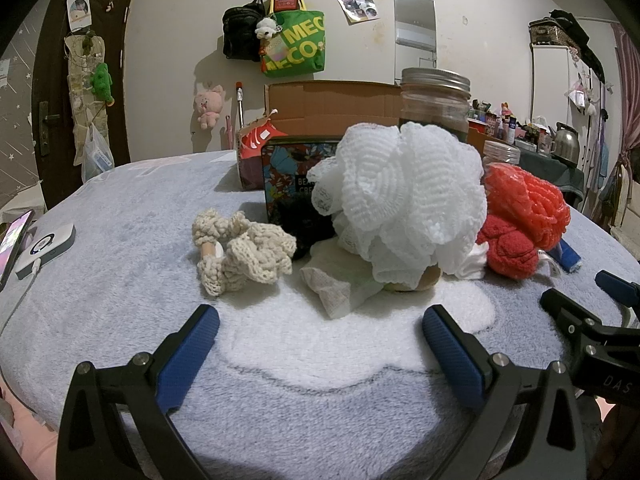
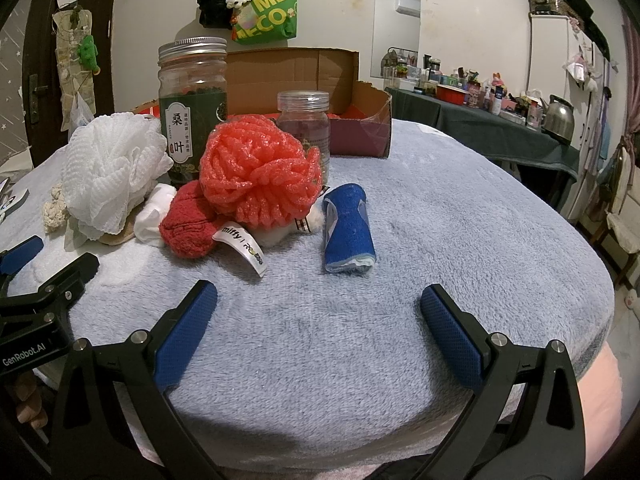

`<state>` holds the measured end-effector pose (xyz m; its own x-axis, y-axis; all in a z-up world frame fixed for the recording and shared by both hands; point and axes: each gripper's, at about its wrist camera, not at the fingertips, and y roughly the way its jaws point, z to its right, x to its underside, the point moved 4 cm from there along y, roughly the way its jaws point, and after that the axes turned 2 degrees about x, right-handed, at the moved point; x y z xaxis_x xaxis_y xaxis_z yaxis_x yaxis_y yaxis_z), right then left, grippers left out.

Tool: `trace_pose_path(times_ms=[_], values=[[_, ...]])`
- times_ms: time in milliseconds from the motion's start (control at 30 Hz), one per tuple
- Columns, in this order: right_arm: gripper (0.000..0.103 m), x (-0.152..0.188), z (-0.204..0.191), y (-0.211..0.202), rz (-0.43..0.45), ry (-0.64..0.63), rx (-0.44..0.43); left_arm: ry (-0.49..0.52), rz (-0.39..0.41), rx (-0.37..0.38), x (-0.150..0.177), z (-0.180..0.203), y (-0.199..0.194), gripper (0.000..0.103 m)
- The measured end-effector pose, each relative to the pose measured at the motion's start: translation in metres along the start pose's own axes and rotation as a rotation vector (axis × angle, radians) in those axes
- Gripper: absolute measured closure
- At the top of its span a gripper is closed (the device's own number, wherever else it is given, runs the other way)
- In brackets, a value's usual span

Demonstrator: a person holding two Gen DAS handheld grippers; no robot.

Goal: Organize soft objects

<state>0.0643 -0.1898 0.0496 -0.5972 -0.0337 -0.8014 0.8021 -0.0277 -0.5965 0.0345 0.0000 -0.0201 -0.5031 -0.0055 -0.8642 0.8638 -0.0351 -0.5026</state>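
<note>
Left claw wide open, empty, low over the fleece-covered table. Right claw also spread wide, nothing held.

Soft pile just ahead: cream knit scrunchie front left, white mesh pouf on top of crumpled white cloth, red fuzzy piece touching coral mesh pouf, rolled blue cloth lying apart to the right.

Blocking behind the pile: patterned tin, tall tea jar, small clear jar. Farther back, open cardboard box. Phone and white charger at far left edge.
</note>
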Motion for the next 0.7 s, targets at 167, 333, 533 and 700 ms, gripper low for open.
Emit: trace_pose_path(times_ms=[167, 333, 533, 700], values=[[0.0, 0.0, 0.0, 0.0, 0.001, 0.0, 0.0, 0.0, 0.0, 0.0, 0.0, 0.0, 0.0, 0.0], [0.0, 0.0, 0.0, 0.0, -0.001, 0.0, -0.001, 0.001, 0.0, 0.0, 0.0, 0.0, 0.0, 0.0], [0.0, -0.001, -0.001, -0.004, -0.01, -0.004, -0.02, 0.004, -0.018, 0.029, -0.006, -0.003, 0.002, 0.0], [0.0, -0.01, 0.0, -0.014, 0.011, -0.008, -0.039, 0.008, -0.006, 0.064, -0.021, 0.0, -0.012, 0.0]])
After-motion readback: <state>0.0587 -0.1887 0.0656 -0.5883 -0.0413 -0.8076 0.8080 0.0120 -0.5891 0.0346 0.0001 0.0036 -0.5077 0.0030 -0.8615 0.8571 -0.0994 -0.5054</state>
